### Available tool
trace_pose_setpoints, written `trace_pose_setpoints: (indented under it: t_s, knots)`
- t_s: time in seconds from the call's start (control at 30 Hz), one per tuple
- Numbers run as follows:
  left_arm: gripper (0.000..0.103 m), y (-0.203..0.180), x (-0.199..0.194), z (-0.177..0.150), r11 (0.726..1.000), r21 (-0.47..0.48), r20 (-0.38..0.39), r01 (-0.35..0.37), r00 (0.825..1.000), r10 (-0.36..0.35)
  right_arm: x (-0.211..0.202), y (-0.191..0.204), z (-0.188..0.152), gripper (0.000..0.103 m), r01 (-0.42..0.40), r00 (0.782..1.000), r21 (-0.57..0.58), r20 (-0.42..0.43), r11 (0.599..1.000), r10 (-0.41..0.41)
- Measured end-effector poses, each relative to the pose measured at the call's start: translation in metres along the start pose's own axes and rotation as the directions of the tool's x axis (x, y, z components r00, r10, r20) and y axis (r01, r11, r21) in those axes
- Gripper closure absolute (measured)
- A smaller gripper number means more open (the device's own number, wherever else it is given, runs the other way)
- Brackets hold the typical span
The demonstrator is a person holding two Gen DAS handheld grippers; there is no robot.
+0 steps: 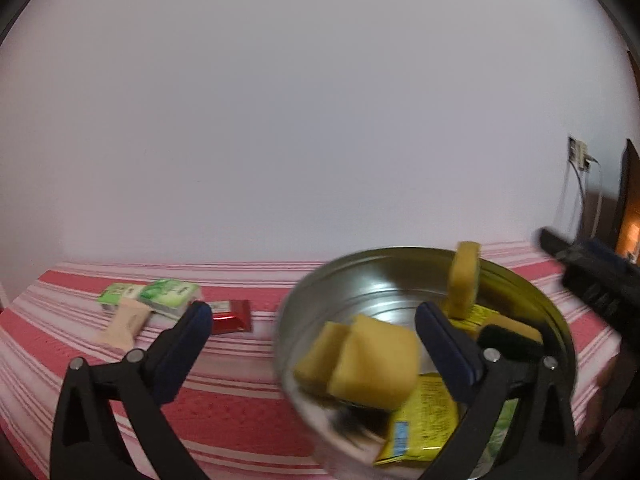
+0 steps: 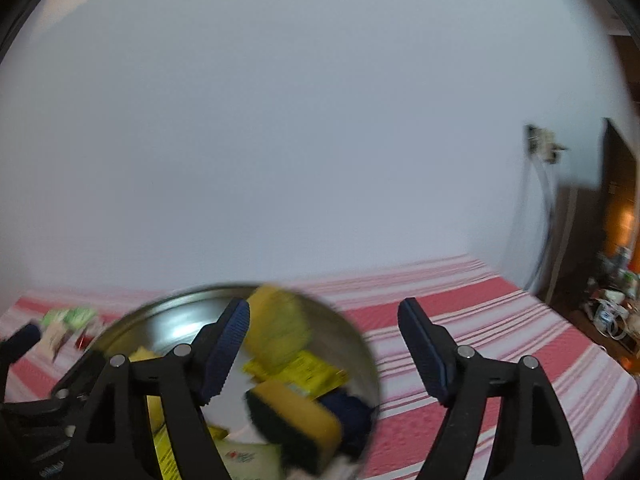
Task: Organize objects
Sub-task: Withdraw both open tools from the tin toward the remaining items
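Two grippers stand open with nothing between their pads: the left gripper (image 1: pixel 314 338) spread wide, one finger over the striped cloth and the other over the metal bowl (image 1: pixel 320 292); the right gripper (image 2: pixel 322 346) likewise parted, its left finger over the bowl and its right finger over the bare red-and-white tablecloth (image 2: pixel 500 320); the bowl sits on the cloth toward its right side, well short of the far edge by the wall; inside lie yellow sponges (image 1: pixel 372 364), one with a dark scouring face (image 2: pixel 292 420), and yellow packets (image 1: pixel 420 428); the sponges look light, soft and squashy, best pinched across their flat faces; the packets seem thin and slick, better taken by an edge; the bowl looks stiff and smooth, so its rim is the likely hold; near the far left edge lie green packs (image 1: pixel 160 294), a beige wrapper (image 1: pixel 126 322) and a red bar (image 1: pixel 230 316), still outside the bowl; the print on every pack is too blurred to read.
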State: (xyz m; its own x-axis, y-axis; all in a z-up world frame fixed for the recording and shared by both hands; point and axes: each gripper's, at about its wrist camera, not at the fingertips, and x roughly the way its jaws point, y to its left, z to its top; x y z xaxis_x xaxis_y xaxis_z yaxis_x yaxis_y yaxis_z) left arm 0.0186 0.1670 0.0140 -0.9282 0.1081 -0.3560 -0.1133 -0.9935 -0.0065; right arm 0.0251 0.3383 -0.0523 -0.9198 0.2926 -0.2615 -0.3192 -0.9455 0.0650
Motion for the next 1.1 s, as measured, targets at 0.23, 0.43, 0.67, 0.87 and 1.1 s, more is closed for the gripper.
trace_pose_setpoints:
  t_s: [0.23, 0.43, 0.67, 0.87, 1.1]
  knots:
    - [0.000, 0.026, -0.003, -0.001, 0.997, -0.036, 0.006, -0.068, 0.998, 0.068, 0.000, -0.029, -0.001, 0.024, 0.081, 0.996, 0.118, 0.017, 0.990, -0.084]
    - [0.000, 0.043, 0.002, -0.003, 0.992, -0.048, -0.005, -0.116, 0.993, 0.116, 0.005, -0.024, -0.006, 0.024, 0.073, 0.997, 0.082, 0.014, 0.994, -0.074]
    - [0.000, 0.051, -0.002, -0.008, 0.990, -0.018, -0.002, -0.139, 0.990, 0.139, -0.015, -0.005, -0.013, 0.024, 0.121, 0.988, 0.075, 0.090, 0.990, -0.127]
    - [0.000, 0.061, -0.001, -0.011, 0.991, -0.021, -0.012, -0.133, 0.991, 0.133, -0.025, 0.001, -0.015, 0.019, 0.220, 0.962, 0.084, 0.148, 0.972, -0.230]
    - [0.000, 0.078, -0.004, -0.013, 0.993, -0.025, -0.033, -0.113, 0.993, 0.112, -0.027, 0.018, -0.016, 0.016, 0.218, 0.970, 0.069, 0.092, 0.974, -0.224]
